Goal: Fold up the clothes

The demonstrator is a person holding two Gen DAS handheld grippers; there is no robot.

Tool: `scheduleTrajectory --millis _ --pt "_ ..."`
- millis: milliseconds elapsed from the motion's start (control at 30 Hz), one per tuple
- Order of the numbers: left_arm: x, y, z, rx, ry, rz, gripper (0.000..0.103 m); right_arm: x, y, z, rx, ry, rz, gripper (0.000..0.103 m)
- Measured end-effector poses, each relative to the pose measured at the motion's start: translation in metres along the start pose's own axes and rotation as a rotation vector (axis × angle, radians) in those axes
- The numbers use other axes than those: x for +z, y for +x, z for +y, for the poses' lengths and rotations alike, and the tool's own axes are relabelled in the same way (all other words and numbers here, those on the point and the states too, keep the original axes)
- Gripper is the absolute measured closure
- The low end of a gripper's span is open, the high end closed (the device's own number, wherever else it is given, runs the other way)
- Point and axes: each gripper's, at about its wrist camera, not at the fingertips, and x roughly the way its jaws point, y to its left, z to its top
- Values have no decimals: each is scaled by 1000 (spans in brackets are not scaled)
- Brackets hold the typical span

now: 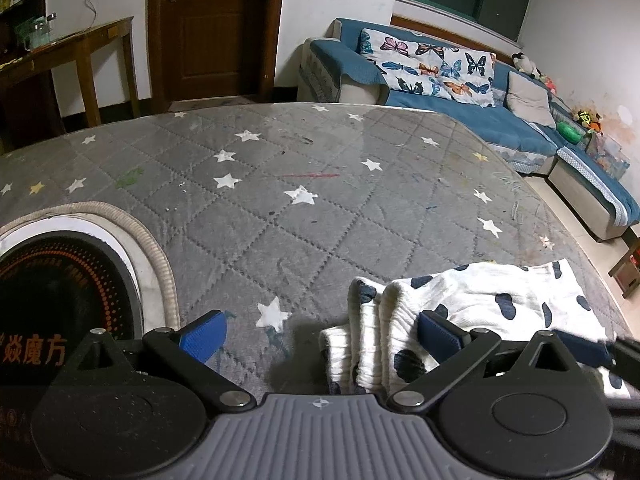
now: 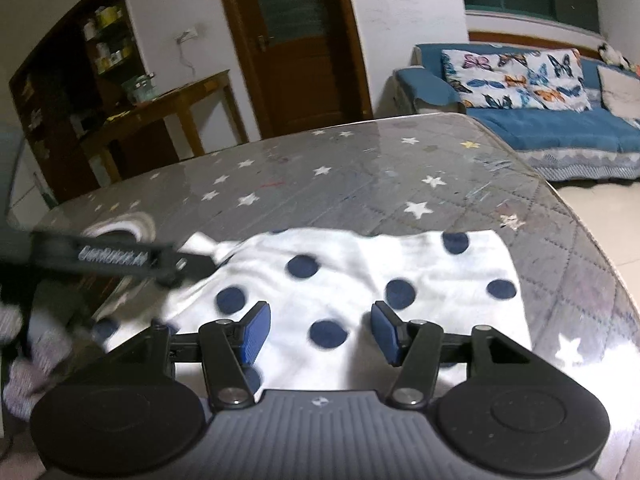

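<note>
A white garment with navy dots (image 1: 500, 300) lies on the grey star-patterned table cover (image 1: 280, 200), near its right edge. My left gripper (image 1: 320, 336) is open wide. The garment's bunched, ribbed edge (image 1: 360, 344) lies between its fingers, close to the right blue pad (image 1: 438, 334). In the right wrist view the garment (image 2: 360, 272) is spread fairly flat. My right gripper (image 2: 320, 332) hovers over its near part, jaws partly apart and nothing pinched. The left gripper (image 2: 120, 258) shows blurred at the garment's left corner.
A black induction cooker (image 1: 60, 300) inside a beige ring sits at the table's left. Beyond the table stand a blue sofa (image 1: 500, 128) with butterfly cushions, a wooden side table (image 1: 80, 52) and a brown door (image 1: 216, 28). The table's right edge (image 2: 592, 248) drops to a tiled floor.
</note>
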Motion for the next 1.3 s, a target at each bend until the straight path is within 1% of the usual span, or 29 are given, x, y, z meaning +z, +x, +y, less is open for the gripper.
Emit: scheduleTrajectory --millis 233,400,567,667,733,833,933,1100,1167,1300 --pt "-1 1 1 4 2 -5 0 -14 -14 23 45 -49 -8 42" --pt "-3 2 2 2 1 -8 0 -24 -20 36 59 -80 -25 42" --pt "-4 3 3 1 -2 -7 0 -34 -18 47 41 -115 -33 42" --pt "-4 1 3 -3 -1 -10 0 -35 -24 47 42 -110 -44 42" --pt "-4 -5 2 -5 13 -23 0 -36 -31 44 49 -94 -53 42" --pt "-8 -14 1 -4 39 -40 0 -40 -43 37 32 -77 -65 42" --pt "-14 -21 1 -3 57 -46 0 -44 -55 27 -2 -56 -78 41" --pt "-23 -31 7 -7 50 -51 0 -53 -69 4 -69 2 -89 41" --pt "-26 -34 9 -2 56 -58 0 -57 -72 -5 -96 27 -84 41" --pt "-29 -38 10 1 62 -61 0 -64 -74 -18 -108 57 -52 41"
